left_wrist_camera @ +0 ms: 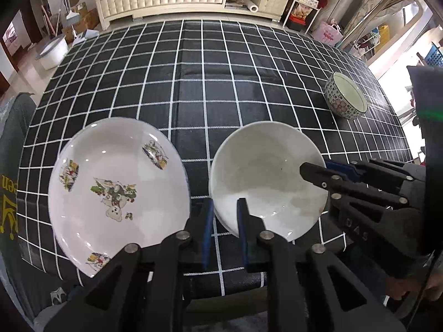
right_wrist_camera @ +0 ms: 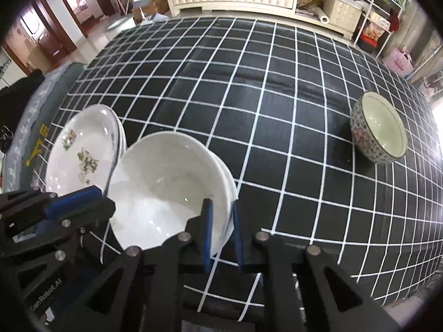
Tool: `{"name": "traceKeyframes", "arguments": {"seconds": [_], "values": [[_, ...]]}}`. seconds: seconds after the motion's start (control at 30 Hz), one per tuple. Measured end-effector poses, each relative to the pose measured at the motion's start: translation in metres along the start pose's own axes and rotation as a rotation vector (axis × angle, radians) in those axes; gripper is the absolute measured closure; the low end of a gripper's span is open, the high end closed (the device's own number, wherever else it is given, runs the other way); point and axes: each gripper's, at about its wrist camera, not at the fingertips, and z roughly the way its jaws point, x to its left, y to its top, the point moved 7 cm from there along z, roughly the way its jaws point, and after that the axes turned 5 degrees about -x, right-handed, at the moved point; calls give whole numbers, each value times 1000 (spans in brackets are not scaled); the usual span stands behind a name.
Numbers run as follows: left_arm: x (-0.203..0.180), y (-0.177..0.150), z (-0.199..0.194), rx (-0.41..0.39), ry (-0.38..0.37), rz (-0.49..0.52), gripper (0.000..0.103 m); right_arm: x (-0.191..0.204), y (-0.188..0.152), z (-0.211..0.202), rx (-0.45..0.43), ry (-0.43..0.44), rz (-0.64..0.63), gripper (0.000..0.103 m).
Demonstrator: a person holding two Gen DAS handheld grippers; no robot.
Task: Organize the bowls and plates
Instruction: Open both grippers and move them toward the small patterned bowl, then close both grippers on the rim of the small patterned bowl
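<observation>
Both grippers point steeply down at the checked tablecloth (left_wrist_camera: 193, 88). The left gripper (left_wrist_camera: 224, 222) straddles the near rim of the white bowl (left_wrist_camera: 263, 177), jaws slightly parted, pads just off it. The right gripper (right_wrist_camera: 223, 229) straddles its right rim likewise, grip released. The printed plate (left_wrist_camera: 116, 182) lies just left; a flowered bowl (right_wrist_camera: 378, 127) sits well apart

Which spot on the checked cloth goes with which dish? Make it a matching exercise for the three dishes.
Things:
1. white round plate with printed cartoon pictures
2. plain white ceramic bowl
3. small round bowl with pink flower pattern outside

Places:
A. middle of the three, close beside the plate
B. far right, standing apart
C. left end, near the table's left edge

Pairs: 1-C, 2-A, 3-B
</observation>
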Motion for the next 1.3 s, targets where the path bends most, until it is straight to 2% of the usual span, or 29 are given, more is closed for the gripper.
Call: {"name": "traceKeyframes", "arguments": {"seconds": [0.03, 0.1, 0.17, 0.43, 0.57, 0.7, 1.0, 1.3], "values": [[0, 1, -3, -6, 2, 2, 84, -1, 1, -4, -11, 3, 3, 78], [-2, 3, -9, -23, 3, 4, 79, -2, 3, -13, -36, 10, 12, 59], [-6, 6, -19, -50, 3, 13, 75, -5, 6, -26, -74, 10, 22, 52], [-37, 28, -64, -183, 4, 104, 60, -25, 22, -87, -226, -30, 43, 47], [-56, 43, -81, -239, -19, 135, 51, -44, 24, -111, -281, -61, 59, 41], [-81, 59, -88, -271, -36, 168, 45, -68, 24, -128, -317, -97, 89, 40], [-135, 93, -68, -252, -71, 215, 45, -132, 26, -143, -339, -149, 169, 39], [-176, 123, -29, -201, -73, 269, 45, -188, 31, -131, -322, -170, 225, 39]]}}
